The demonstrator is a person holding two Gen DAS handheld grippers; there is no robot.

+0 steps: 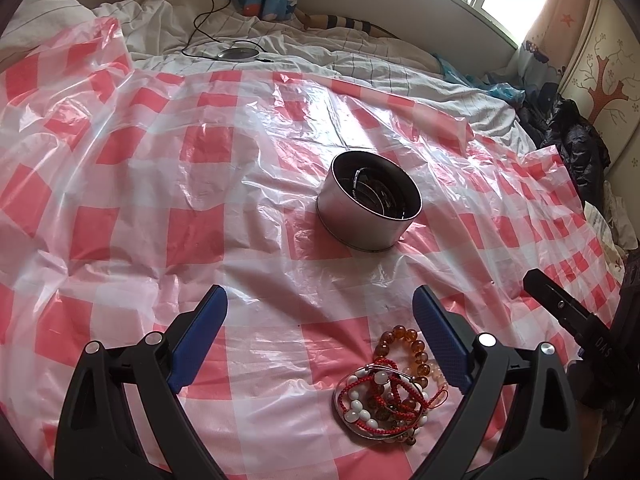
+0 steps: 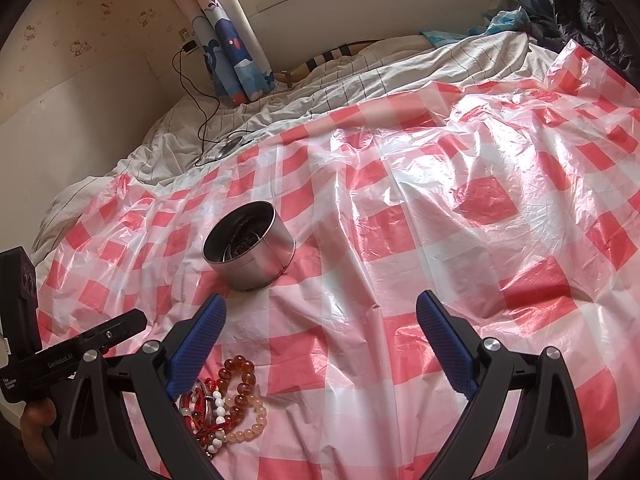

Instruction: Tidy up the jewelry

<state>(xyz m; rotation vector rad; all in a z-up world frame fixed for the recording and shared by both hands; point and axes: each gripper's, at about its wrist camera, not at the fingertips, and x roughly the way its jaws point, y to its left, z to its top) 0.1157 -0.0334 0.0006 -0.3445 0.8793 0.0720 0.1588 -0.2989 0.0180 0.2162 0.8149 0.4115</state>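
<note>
Bracelet pile: a tangle of amber beads, white beads, red cord and a thin silver bangle, lying near on the red-and-white checked plastic sheet spread over the bed.
Pile's lie: it runs near-to-far, amber loop at the far end, white beads and bangle at the near end.
Metal tin: round, open, upright, farther out on the sheet and well apart from the pile; dark bangles seem to lie inside already.
Left gripper: spread wide, holding nothing; the pile sits low between its arms, hard against the inside of its right finger.
Right gripper: also spread and empty; in its view the pile lies by its left finger, partly tucked under it and off centre.
Nearer one: the left, I'd say, since the pile falls inside its opening.
What the move turns on: a small shift right and down to straddle one strand, then carry it far to the tin.
Risk: strands are knotted together, so several may lift at once.
</note>
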